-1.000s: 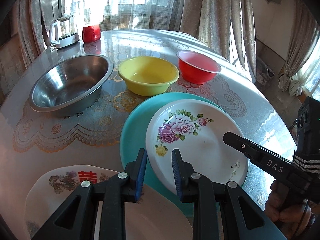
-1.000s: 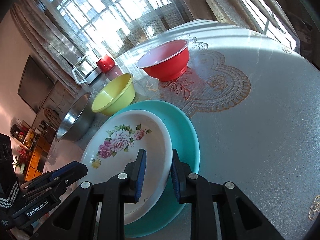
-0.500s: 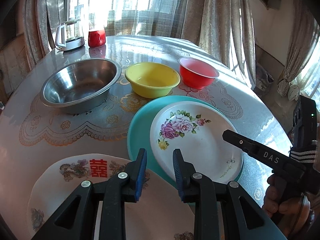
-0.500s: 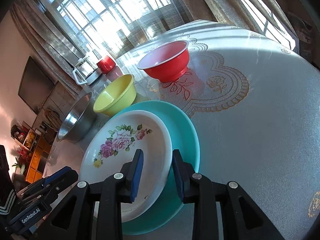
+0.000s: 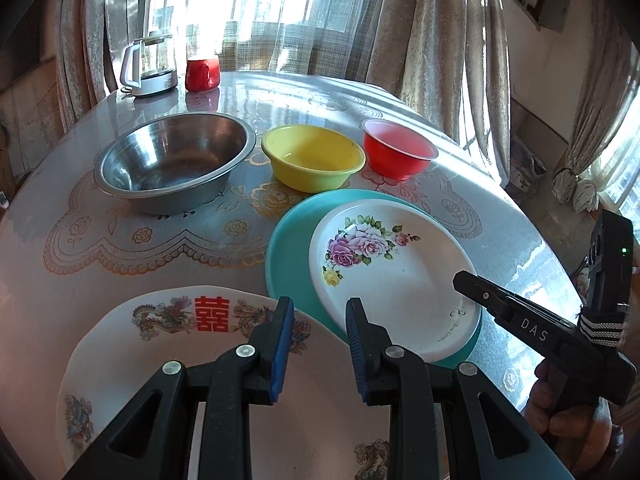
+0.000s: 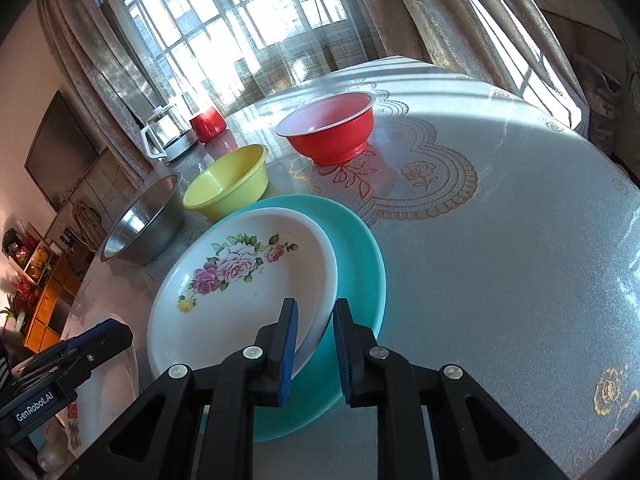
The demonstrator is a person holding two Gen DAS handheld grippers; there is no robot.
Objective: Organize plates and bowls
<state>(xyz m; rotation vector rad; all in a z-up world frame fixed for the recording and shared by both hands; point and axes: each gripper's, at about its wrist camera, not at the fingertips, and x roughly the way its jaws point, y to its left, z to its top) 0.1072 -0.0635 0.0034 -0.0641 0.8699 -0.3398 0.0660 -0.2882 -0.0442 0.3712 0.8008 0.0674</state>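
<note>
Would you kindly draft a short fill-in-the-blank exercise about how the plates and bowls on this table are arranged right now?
1. The floral plate lies on top of the ____ plate.
2. Between the steel bowl and the red bowl stands the ____ bowl.
3. The right gripper has its fingers on either side of the rim of the ____ plate.
4. The left gripper hovers open above the plate with red ____ characters.

Missing words: teal; yellow; floral; Chinese
</note>
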